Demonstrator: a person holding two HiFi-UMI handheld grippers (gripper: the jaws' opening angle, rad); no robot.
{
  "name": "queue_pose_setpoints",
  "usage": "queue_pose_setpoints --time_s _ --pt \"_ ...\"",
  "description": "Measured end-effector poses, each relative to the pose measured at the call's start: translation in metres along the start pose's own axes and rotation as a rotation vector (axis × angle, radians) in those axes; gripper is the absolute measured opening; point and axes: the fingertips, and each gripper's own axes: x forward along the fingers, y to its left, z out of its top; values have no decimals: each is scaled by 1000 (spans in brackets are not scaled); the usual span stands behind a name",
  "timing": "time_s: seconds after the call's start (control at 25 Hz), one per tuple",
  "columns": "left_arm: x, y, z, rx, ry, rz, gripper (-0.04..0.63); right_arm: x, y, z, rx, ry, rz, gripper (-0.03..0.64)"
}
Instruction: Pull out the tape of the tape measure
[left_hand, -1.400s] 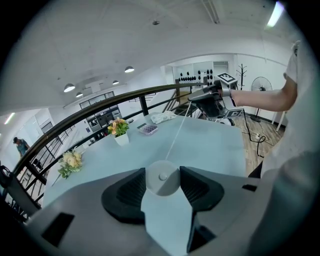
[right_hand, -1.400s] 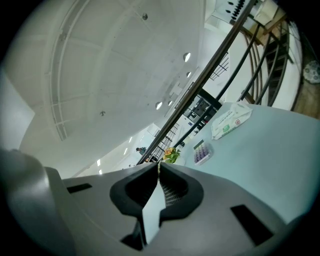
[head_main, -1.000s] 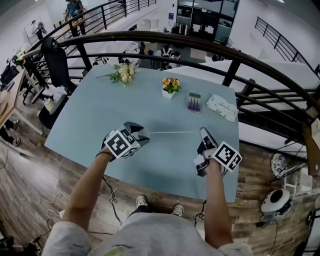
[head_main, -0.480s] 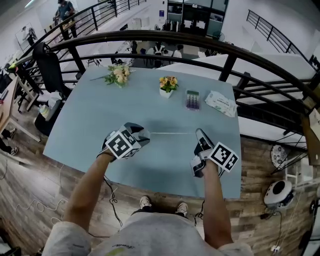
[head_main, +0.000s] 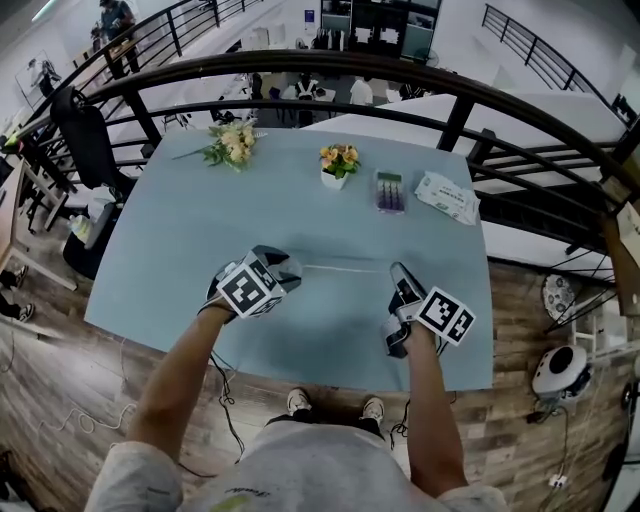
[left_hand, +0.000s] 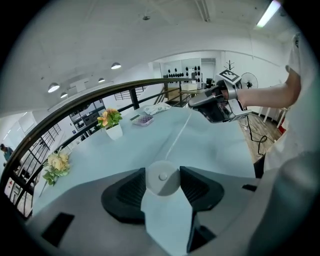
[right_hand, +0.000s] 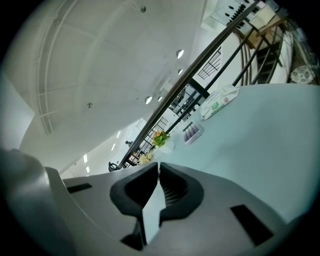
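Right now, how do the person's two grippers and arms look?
The left gripper and the right gripper both have grey bodies with black ribbed pads, and each carries a white cube with black square markers. Dark cables hang below the arms. The person wears short, light grey sleeves.

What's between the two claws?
The tape, running straight over the table from the case in the left claw to the right claw. Shows in head and left gripper views.
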Motion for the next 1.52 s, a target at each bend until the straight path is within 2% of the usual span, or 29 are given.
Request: queue_pose_setpoints --time_s 0.88,1.32,1.52 --pt "37 17 -40 48 58 -114 215 29 -29 -49 -148 101 -198 18" --pt "50 17 -55 8 77 -189 216 40 -30 -63 -322 208 -270 18" --pt "51 16 -59 -5 74 -208 216 45 -26 -70 -356 236 -273 18"
